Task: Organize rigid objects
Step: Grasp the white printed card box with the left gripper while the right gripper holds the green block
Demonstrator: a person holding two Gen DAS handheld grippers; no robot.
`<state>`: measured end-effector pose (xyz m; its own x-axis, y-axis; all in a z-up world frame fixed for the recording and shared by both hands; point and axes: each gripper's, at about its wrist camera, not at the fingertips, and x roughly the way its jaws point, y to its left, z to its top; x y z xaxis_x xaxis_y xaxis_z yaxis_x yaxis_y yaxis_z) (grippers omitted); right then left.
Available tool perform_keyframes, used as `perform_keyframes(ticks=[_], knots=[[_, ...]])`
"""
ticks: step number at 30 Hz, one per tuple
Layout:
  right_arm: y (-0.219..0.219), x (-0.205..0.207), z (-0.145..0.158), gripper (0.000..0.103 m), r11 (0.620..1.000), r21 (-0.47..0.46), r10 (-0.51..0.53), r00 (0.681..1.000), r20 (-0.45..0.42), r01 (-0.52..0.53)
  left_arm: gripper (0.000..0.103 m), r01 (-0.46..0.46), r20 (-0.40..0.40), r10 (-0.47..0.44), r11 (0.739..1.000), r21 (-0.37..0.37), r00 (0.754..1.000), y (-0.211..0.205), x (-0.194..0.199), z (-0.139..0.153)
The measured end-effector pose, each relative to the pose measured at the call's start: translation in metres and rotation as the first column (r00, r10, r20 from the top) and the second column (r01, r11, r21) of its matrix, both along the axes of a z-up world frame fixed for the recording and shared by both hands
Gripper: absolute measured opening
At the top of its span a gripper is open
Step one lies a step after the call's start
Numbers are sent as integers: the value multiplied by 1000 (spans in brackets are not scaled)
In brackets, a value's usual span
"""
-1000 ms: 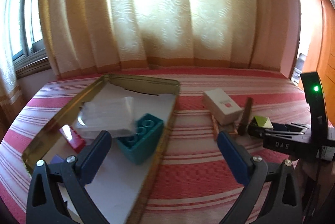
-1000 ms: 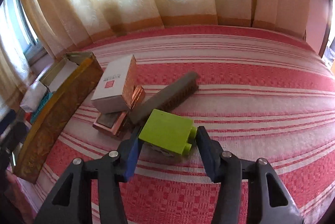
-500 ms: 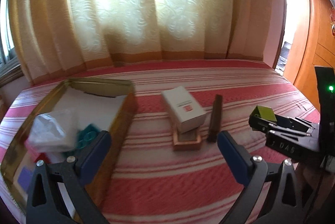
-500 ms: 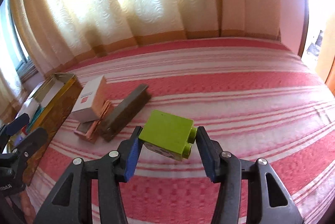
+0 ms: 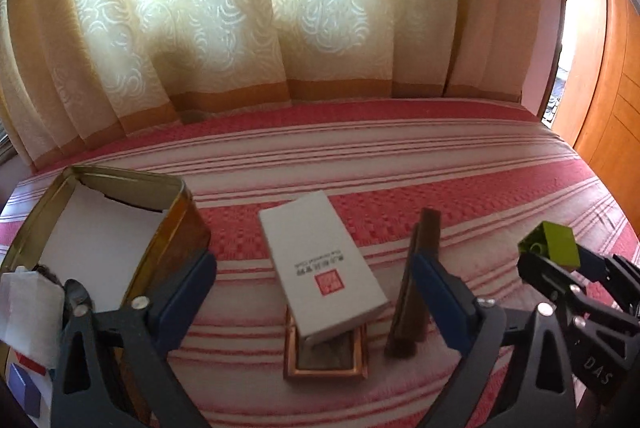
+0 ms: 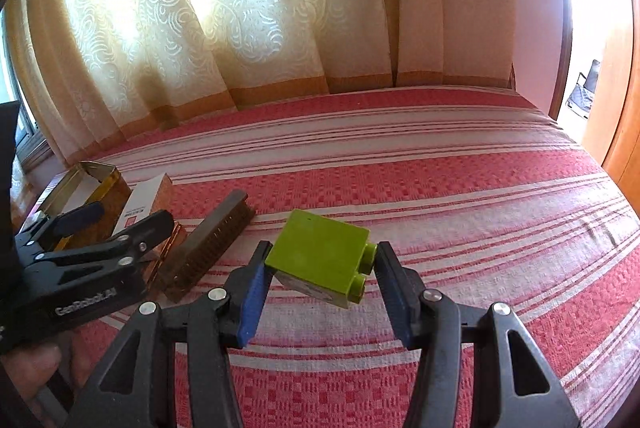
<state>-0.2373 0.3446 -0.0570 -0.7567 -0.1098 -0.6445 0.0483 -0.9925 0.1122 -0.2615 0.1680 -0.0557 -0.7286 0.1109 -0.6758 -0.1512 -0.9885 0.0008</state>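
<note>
My right gripper (image 6: 320,264) is shut on a lime green toy block (image 6: 320,256) and holds it above the striped bed cover; the block also shows in the left wrist view (image 5: 554,242). My left gripper (image 5: 312,280) is open and empty, above a white box (image 5: 320,264) that leans on a small copper frame (image 5: 325,364). A dark brush (image 5: 416,288) lies just right of the box. A gold tin (image 5: 176,220) lined with white paper stands at the left.
The tin holds a crumpled clear bag (image 5: 24,308) and a blue block (image 5: 24,388). Curtains hang behind the bed (image 6: 440,180). A wooden door (image 5: 600,88) is at the right. The left gripper (image 6: 92,228) shows in the right wrist view.
My left gripper has swung right from over the tin to over the white box. My right gripper has lifted the green block off the bed and drawn back.
</note>
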Motion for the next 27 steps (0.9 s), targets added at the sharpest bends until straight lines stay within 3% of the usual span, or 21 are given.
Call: perform_keyframes(ticks=[2,5,9,18,27], knots=[[-1,-6,0,54,1000,16,-8,1000,1,8,91,-7,6,7,1000,8,1000,-1,-4,-1],[-5,-7,1,54,999,33,0,1000,0,0,76,-2,18,2,1000,11,1000,-2,-7,-2],[-9,-2,5,54,999,51,7,999,-34,-5,43,18,52,-19,999,30,998,-2,-11,-5],[-5,11,17,54,1000,18,14,993,-121,-12,40,18,25,-20,997,77,999,-15,2,4],[-10,18,22,54,999,25,34,986,-164,-31,40,12,-70,-8,999,52,997,-21,22,13]])
